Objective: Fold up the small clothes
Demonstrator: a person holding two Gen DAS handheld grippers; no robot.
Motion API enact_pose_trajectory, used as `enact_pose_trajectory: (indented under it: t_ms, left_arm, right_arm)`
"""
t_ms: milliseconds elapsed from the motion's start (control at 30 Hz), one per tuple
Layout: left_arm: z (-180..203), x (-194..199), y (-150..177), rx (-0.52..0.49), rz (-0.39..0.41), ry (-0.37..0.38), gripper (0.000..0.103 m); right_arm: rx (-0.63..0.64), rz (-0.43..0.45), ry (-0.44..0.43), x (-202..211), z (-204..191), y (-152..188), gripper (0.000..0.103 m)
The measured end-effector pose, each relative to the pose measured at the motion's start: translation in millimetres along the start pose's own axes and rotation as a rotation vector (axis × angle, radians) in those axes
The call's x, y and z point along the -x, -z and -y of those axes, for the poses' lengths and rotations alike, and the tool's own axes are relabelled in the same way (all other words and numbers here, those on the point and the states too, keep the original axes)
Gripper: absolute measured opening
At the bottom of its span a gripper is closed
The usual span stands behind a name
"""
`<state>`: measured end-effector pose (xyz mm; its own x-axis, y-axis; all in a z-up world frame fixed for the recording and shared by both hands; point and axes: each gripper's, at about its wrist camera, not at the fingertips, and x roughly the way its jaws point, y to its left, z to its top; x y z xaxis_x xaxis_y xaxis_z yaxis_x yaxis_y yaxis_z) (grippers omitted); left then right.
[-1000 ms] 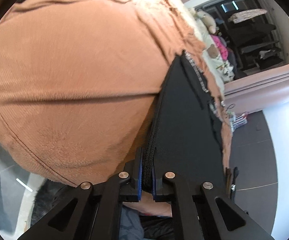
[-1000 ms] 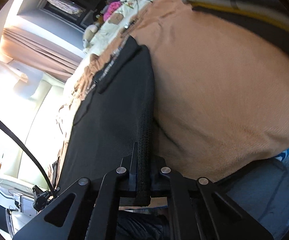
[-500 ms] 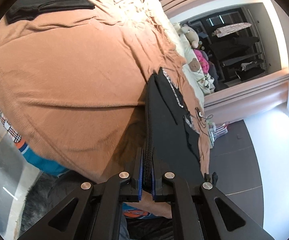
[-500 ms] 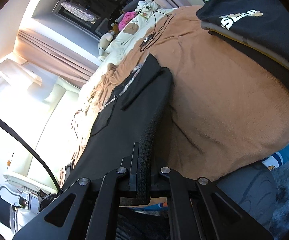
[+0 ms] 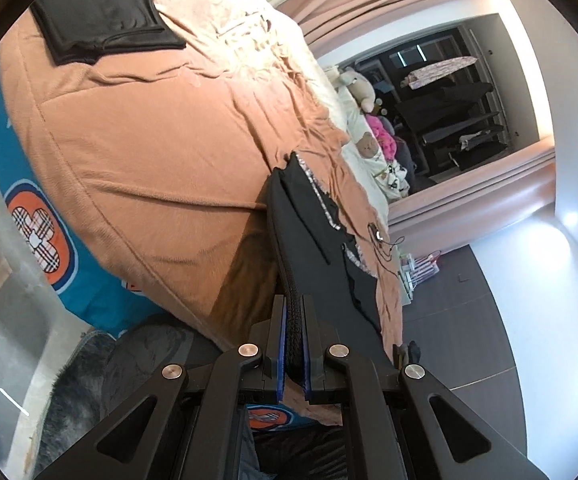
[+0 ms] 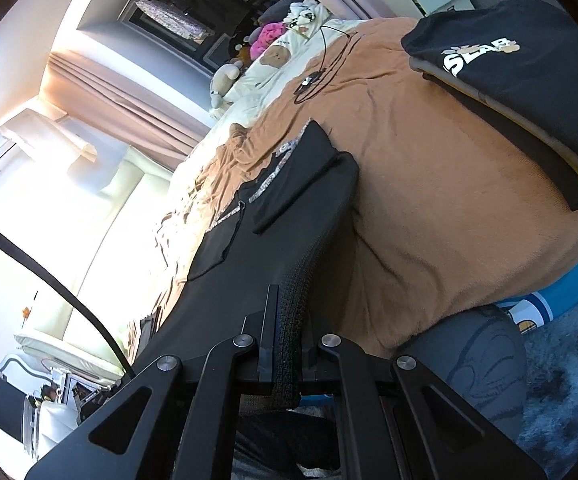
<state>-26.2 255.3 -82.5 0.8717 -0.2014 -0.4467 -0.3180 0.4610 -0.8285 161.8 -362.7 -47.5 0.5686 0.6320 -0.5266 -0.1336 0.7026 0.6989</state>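
Observation:
A black garment (image 5: 309,236) with a patterned trim is stretched between both grippers above the tan bedspread (image 5: 161,152). My left gripper (image 5: 293,320) is shut on one ribbed edge of it. In the right wrist view the same black garment (image 6: 249,264) runs away toward the pillows, and my right gripper (image 6: 289,320) is shut on its other ribbed edge. The far end of the cloth still rests on the tan bedspread (image 6: 429,184).
A folded black garment (image 5: 101,20) lies at the bed's far corner. A stack of folded clothes (image 6: 509,92), topped by a black printed shirt, sits on the bed at right. Soft toys and pillows (image 6: 273,56) line the head. A cable (image 6: 321,76) lies near them.
Both grippers have lifted and pulled back from the bed with the garment's edge held. The bedspread now looks farther away, and the folded piles have come into view.

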Motion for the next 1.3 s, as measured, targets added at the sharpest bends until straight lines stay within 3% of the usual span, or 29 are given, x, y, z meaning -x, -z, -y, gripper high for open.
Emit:
enact_pose_trajectory:
  t_ms: [300, 700, 967, 1300]
  left_arm:
    - [-2, 43, 24, -0.005, 0.049, 0.017, 0.006]
    - [9, 70, 30, -0.017, 0.077, 0.071, 0.006]
    - [45, 60, 1, -0.047, 0.106, 0.108, 0.006]
    - [75, 23, -50, -0.044, 0.117, 0.123, 0.006]
  right_arm:
    - [0.033, -0.016, -0.004, 18, 0, -4, 0.002]
    - [0.053, -0.038, 0.0, 34, 0, -6, 0.002]
    - [0.063, -0.01, -0.009, 23, -5, -41, 0.002]
    - [0.053, 0.012, -0.03, -27, -13, -85, 0.002]
